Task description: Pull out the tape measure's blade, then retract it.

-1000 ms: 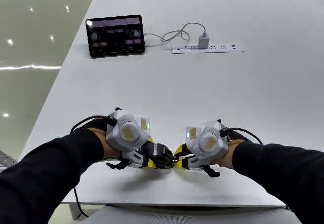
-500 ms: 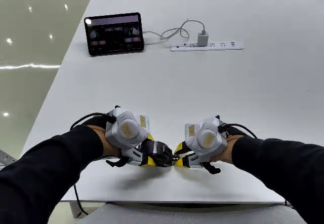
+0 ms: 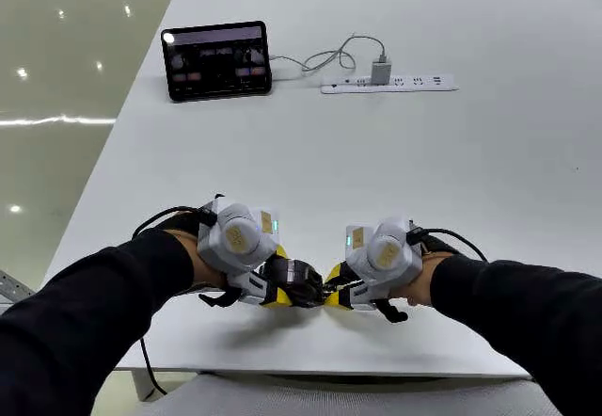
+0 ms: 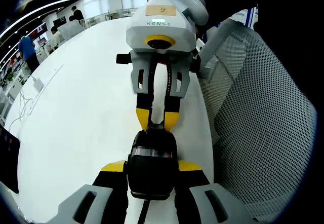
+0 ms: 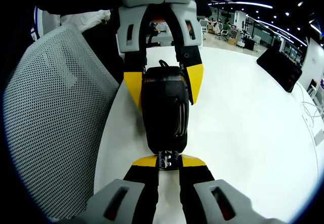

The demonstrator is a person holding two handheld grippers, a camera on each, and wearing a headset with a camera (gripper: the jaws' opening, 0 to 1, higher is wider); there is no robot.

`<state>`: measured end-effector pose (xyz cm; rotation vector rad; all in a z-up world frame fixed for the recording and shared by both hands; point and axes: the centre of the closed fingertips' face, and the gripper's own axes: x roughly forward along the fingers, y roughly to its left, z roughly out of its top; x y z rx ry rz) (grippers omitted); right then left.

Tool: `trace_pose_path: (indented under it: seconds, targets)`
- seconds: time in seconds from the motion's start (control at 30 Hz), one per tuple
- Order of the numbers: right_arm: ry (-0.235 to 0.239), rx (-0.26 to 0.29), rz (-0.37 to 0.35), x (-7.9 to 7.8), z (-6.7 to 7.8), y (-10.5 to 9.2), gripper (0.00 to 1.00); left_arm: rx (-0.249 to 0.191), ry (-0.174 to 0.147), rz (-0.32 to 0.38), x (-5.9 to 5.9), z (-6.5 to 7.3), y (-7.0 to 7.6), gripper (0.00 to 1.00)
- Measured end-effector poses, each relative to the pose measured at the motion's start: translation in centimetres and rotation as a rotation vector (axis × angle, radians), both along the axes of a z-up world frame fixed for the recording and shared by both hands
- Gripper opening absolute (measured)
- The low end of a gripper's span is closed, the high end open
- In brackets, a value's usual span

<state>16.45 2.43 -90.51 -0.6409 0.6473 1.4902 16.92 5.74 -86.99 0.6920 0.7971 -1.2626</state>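
Lower centre, head view: left gripper (image 3: 273, 294) clamped on black plastic tape measure case (image 5: 164, 107), near front edge of white counter (image 3: 376, 171). Right gripper (image 5: 168, 162) pinched shut on metal blade tip (image 5: 168, 156) at case mouth. Vs 1 s ago: gap betw. grippers unchanged, so blade not yet drawn. Pull-out pending.

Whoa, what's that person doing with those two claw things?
A person holds a gripper in each hand at a white table. The left gripper has its jaws closed around a black tape measure. The right gripper is pinching the blade tip right up against the case. The blade looks hardly pulled out yet, so the pull seems about to begin.
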Motion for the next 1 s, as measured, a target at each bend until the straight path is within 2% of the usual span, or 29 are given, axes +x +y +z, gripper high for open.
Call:
trace_pose_path:
  seconds: [0.37, 1.0]
  targets:
    - [0.011, -0.017, -0.009, 0.1, -0.1, -0.8, 0.11, -0.001, 0.004, 0.005, 0.0, 0.0, -0.1, 0.31]
    - [0.002, -0.026, -0.013, 0.1, -0.1, -1.3, 0.11, -0.004, 0.003, 0.007, 0.0, 0.0, -0.1, 0.31]
